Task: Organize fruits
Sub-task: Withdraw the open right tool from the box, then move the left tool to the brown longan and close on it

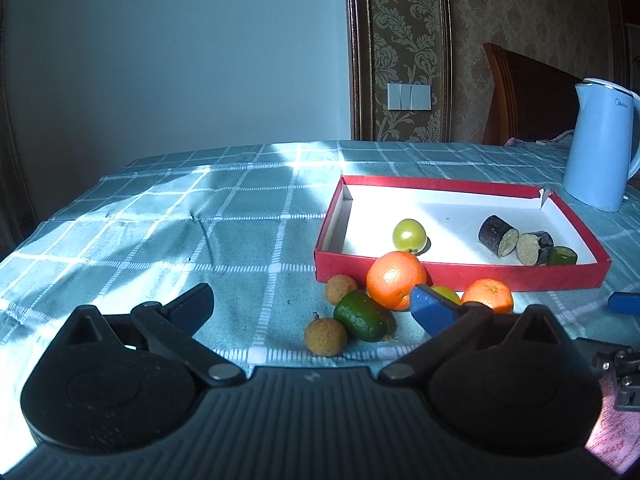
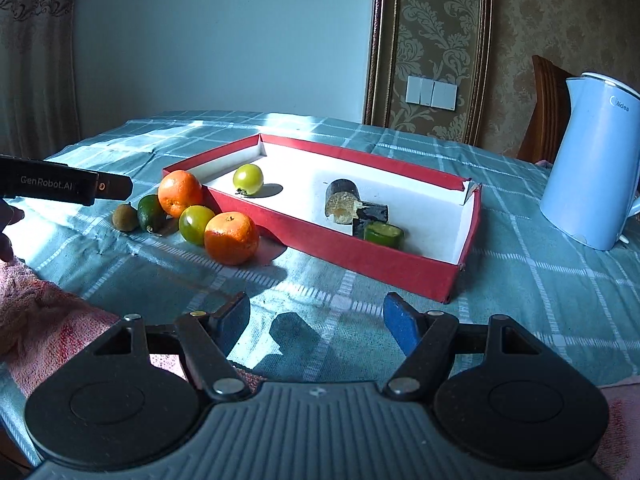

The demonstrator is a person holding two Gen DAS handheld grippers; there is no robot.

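Inside, red tray (image 2: 360,256) holds one green tomato (image 2: 248,179), two dark cut pieces (image 2: 344,200), one green piece (image 2: 383,234); oranges (image 2: 231,238) lie outside. Left gripper (image 1: 312,300) and right gripper (image 2: 316,316) gape, holding nothing.

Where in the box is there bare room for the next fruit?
The box floor is bare between the green tomato and the dark cut pieces, and along the far wall toward the torn corner. Its right near corner is crowded. Outside, the fruit cluster around the big orange hugs the left near wall.
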